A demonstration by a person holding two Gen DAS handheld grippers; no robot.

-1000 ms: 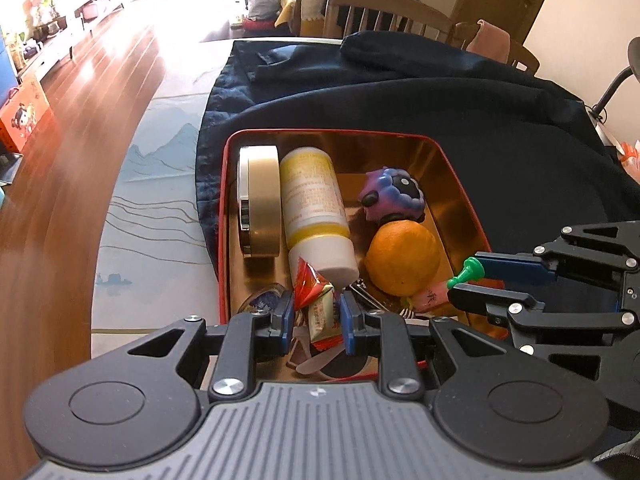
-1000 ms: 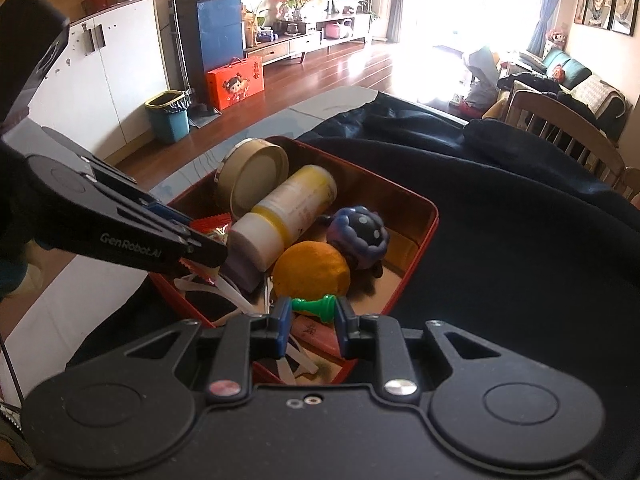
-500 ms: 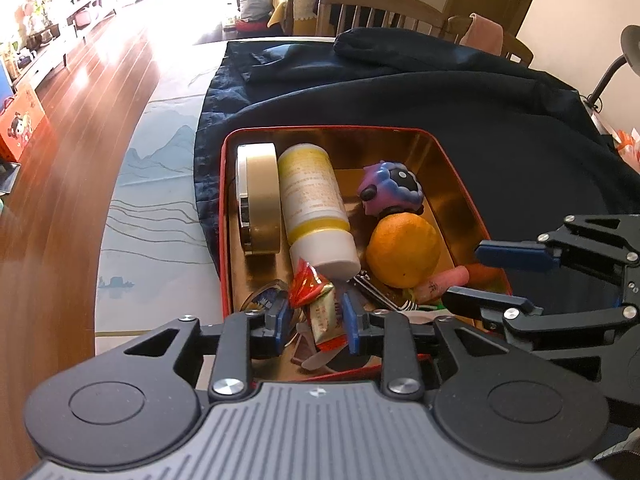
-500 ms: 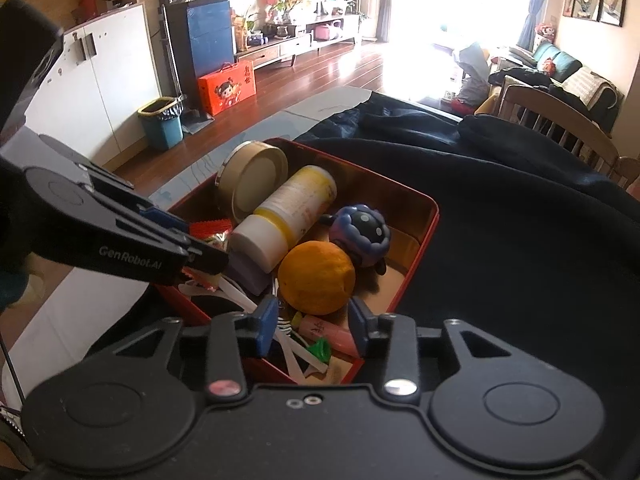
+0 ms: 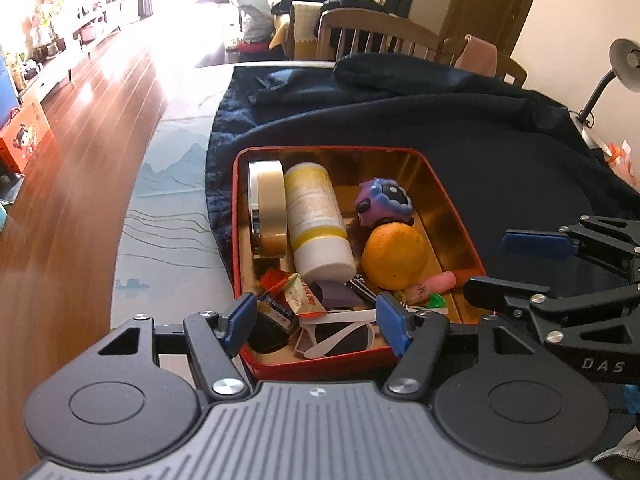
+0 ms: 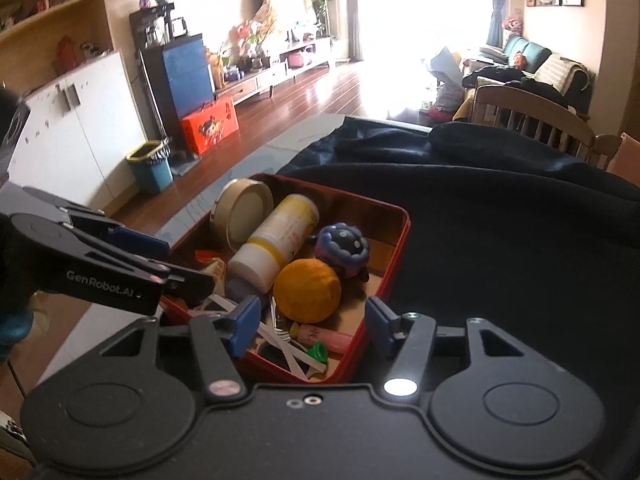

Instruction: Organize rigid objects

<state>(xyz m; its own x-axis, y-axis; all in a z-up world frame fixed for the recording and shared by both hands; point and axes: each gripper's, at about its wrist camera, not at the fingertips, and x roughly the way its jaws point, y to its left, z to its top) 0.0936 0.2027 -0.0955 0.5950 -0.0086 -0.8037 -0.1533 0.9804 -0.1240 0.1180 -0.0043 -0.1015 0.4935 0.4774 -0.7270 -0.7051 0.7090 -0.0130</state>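
A red tin box [image 5: 448, 196] [image 6: 394, 256] with a gold inside sits on a dark blue cloth. It holds a tape roll [image 5: 268, 208], a white and yellow bottle [image 5: 316, 220] [image 6: 280, 240], a purple toy [image 5: 384, 200] [image 6: 344, 248], an orange [image 5: 394, 256] [image 6: 308, 292], a red snack packet [image 5: 296, 292], white sunglasses [image 5: 340, 328] and a pink pen with a green cap [image 5: 430, 286] [image 6: 320, 340]. My left gripper [image 5: 316, 320] is open and empty above the box's near end. My right gripper [image 6: 308, 324] is open and empty at the box's near right corner.
The dark blue cloth [image 5: 480, 140] covers most of the table; a pale patterned mat [image 5: 168, 208] lies to the left. Wooden chairs [image 5: 372, 36] stand behind the table. A desk lamp [image 5: 616, 68] is at the far right. Wooden floor lies to the left.
My left gripper opened and let the red snack packet fall in the box. My right gripper opened, left the green-capped pen in the box. Both pulled back and up.
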